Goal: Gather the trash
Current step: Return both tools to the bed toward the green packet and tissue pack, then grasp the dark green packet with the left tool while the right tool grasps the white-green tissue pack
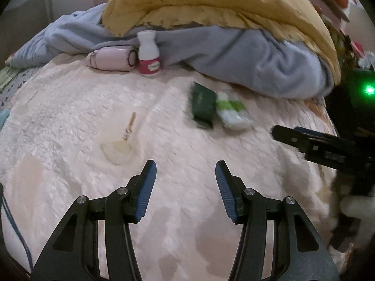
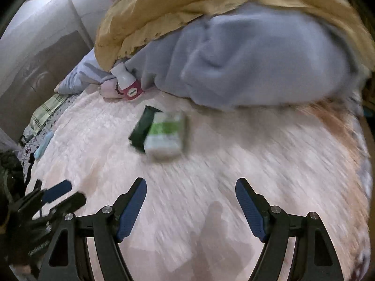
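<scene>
Pink blanket [image 1: 164,210] held uncollected trash: bottle [image 1: 148,53], green box [image 1: 203,105], white-green pack [image 1: 232,111], wrapper [image 1: 119,148]. Left gripper [image 1: 185,171] & right gripper [image 2: 191,188] both released, empty.

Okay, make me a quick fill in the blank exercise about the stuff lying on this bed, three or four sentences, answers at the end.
1. The white bottle with the pink label stands ____ on the bedspread.
2. The dark green packet lies touching a white and ____ box.
3. Both the left hand-held gripper and the right hand-held gripper have ____ between their jaws.
4. A yellow blanket lies on top of the ____ one.

Missing words: upright; green; nothing; grey
</scene>
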A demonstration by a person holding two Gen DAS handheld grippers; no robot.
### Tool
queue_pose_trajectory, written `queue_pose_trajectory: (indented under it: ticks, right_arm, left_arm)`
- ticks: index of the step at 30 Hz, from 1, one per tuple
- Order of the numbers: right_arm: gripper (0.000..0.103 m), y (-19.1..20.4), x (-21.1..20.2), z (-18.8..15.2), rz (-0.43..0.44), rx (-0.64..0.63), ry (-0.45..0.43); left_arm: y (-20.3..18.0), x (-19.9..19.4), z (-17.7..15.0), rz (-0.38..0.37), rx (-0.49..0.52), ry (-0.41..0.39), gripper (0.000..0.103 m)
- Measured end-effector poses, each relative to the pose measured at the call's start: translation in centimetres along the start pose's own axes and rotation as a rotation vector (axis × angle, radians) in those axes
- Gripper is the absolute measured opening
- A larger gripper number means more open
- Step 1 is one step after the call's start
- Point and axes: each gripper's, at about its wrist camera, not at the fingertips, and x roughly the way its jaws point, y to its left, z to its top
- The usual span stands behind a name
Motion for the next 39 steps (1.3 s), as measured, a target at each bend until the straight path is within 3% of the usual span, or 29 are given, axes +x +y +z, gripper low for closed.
queue_pose_trajectory:
  ticks: [9, 11, 12, 14, 18, 23, 25, 26, 27, 30, 39]
  right_arm:
    - [0.076, 2.5, 8.0, 4.4, -0.001, -0.054, 0.062]
    - [0.063, 2.6, 9.1, 4.5, -0.003, -0.066, 0.08]
    - [0.045, 2.6, 9.2, 4.4, -0.024, -0.075, 0.079]
    - [0.042, 2.4, 8.6, 4.1, -0.028, -0.091, 0.064]
    - [0.041, 1.3, 5.5, 2.6, -0.025, -0.094, 0.04]
    - [0.042, -0.3, 1.7, 0.5, -0.017, -0.079, 0.015]
    - [0.041, -0.6, 0.6, -0.1, -0.01, -0.076, 0.01]
    - [0.041, -0.7, 0.1, -0.5, -0.013, -0.08, 0.004]
    - [0.041, -0.8, -0.3, -0.7, -0.018, -0.084, -0.001]
    - [0.041, -0.8, -1.6, -1.3, -0.01, -0.076, -0.019]
    - [0.041, 0.2, -5.9, -4.9, -0.02, -0.088, -0.037]
  left_arm:
    - [2.1, 2.4, 3.5, -0.043, -0.017, -0.005, 0.051]
    - [1.9, 3.1, 4.1, -0.051, -0.007, -0.01, 0.051]
    - [1.6, 3.5, 4.3, -0.055, -0.002, -0.014, 0.053]
    - [1.1, 4.5, 4.8, -0.061, 0.005, -0.023, 0.058]
    - [-0.6, 6.9, 6.0, -0.087, 0.012, -0.014, 0.06]
    - [-2.4, 11.1, 7.6, -0.035, 0.015, 0.017, 0.059]
    - [-2.3, 12.5, 7.8, -0.046, -0.011, 0.044, 0.044]
    - [-2.1, 13.2, 7.7, -0.066, -0.03, 0.068, 0.028]
    - [-1.9, 13.5, 7.6, -0.077, -0.044, 0.083, 0.027]
    - [-2.1, 12.1, 6.5, -0.074, -0.043, 0.067, 0.022]
    - [-5.4, 2.4, 0.6, -0.1, 0.062, 0.003, 0.022]
